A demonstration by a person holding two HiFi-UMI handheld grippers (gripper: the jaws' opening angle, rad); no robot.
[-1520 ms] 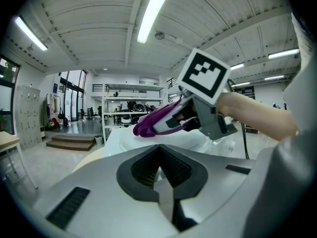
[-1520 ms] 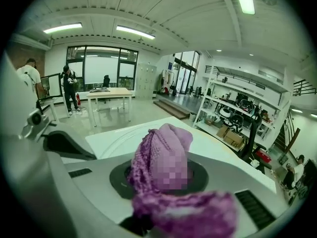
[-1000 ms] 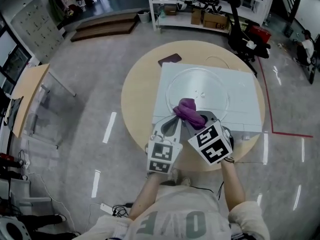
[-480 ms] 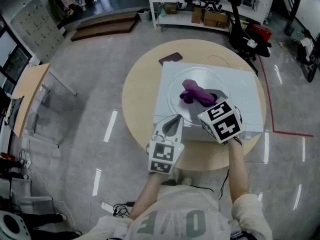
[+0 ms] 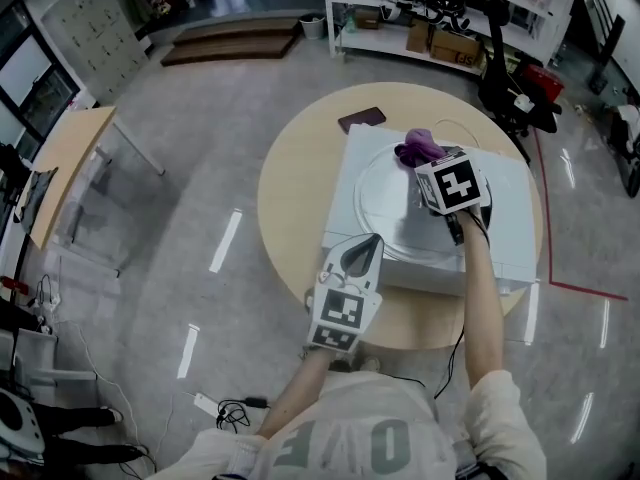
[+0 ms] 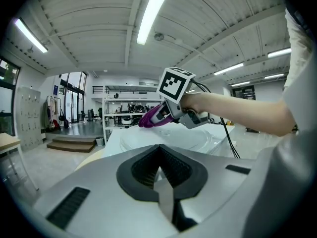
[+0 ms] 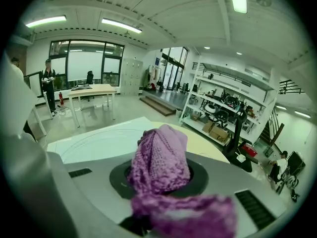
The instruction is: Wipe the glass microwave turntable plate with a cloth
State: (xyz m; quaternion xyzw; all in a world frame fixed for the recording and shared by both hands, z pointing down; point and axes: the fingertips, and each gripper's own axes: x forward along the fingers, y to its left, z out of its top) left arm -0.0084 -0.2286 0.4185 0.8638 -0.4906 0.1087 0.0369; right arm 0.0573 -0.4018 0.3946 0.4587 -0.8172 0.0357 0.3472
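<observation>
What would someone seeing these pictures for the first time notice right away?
The purple cloth clamped in the right gripper, at the far rim of the glass turntable plate on the round table. Next, the left gripper, shut and empty, by the plate's near edge.

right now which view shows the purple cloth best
The right gripper view: the cloth fills its centre, clamped in the right gripper's jaws, knit visible. The head view shows a small purple bunch at the plate's far rim; the left gripper view shows it tiny.
</observation>
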